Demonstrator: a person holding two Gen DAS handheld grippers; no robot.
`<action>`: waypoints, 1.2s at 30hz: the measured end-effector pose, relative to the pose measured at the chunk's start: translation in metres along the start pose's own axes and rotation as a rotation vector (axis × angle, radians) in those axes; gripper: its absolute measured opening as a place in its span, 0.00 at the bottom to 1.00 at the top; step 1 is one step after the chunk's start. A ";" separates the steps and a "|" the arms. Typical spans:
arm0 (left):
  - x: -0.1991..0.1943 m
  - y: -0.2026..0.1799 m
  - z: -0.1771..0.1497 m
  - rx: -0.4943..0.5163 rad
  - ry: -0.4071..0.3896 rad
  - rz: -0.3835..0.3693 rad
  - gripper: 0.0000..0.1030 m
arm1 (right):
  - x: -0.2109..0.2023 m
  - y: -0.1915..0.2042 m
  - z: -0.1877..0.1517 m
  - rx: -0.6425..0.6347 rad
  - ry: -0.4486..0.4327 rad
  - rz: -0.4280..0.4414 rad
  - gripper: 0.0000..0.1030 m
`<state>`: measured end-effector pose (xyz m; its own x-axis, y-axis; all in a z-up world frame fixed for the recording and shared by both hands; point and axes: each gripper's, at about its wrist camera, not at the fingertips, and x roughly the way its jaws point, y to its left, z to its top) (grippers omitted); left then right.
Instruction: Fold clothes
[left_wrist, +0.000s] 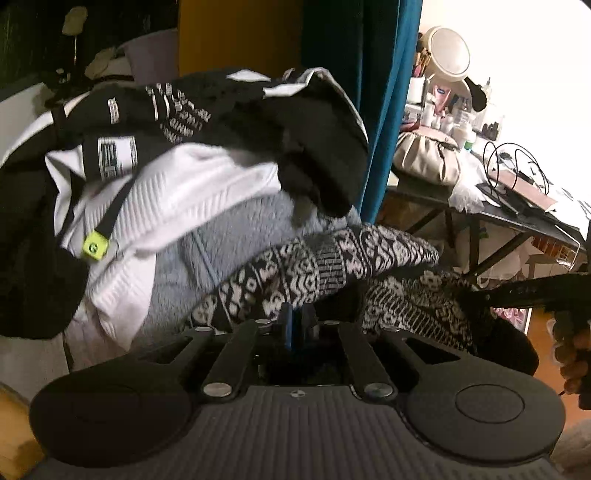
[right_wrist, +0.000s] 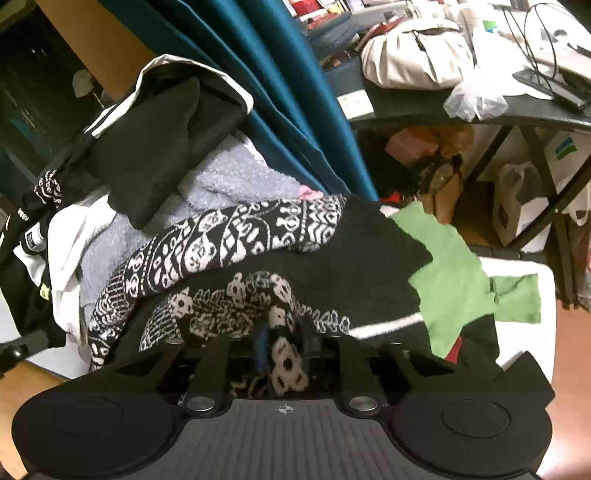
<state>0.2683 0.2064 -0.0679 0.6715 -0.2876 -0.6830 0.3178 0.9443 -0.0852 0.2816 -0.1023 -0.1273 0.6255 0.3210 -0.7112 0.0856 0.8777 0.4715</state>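
Note:
A black-and-white patterned knit garment (left_wrist: 332, 258) stretches between both grippers. My left gripper (left_wrist: 297, 321) is shut, its blue pads (left_wrist: 287, 326) pinching the garment's lower edge. In the right wrist view the same patterned garment (right_wrist: 221, 240) drapes across the frame, and my right gripper (right_wrist: 284, 332) is shut on it, with a fold of fabric hanging down between the fingers. The left wrist view also shows the right gripper (left_wrist: 524, 291) at the far right, held by a hand (left_wrist: 572, 354).
Behind lies a heap of clothes: a black jacket with white stripes (left_wrist: 295, 122), a white waffle fabric (left_wrist: 177, 192) and a grey fleece (right_wrist: 229, 177). A green garment (right_wrist: 454, 266) rests on a white surface (right_wrist: 535, 269). A teal curtain (right_wrist: 280, 96) hangs behind, and a cluttered dark table (left_wrist: 517, 218) stands at the right.

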 end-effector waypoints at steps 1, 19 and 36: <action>0.001 0.000 -0.001 -0.001 0.005 0.003 0.10 | -0.002 -0.001 -0.001 0.000 -0.002 -0.005 0.29; -0.002 0.028 0.006 -0.101 -0.039 0.052 0.69 | -0.015 0.002 0.006 0.009 -0.029 -0.080 0.65; -0.002 0.033 -0.013 -0.196 -0.035 -0.010 0.88 | 0.003 0.038 0.014 -0.091 0.067 -0.045 0.85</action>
<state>0.2685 0.2402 -0.0791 0.6929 -0.2993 -0.6560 0.1905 0.9535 -0.2338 0.2978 -0.0730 -0.1041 0.5694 0.3005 -0.7652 0.0398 0.9197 0.3907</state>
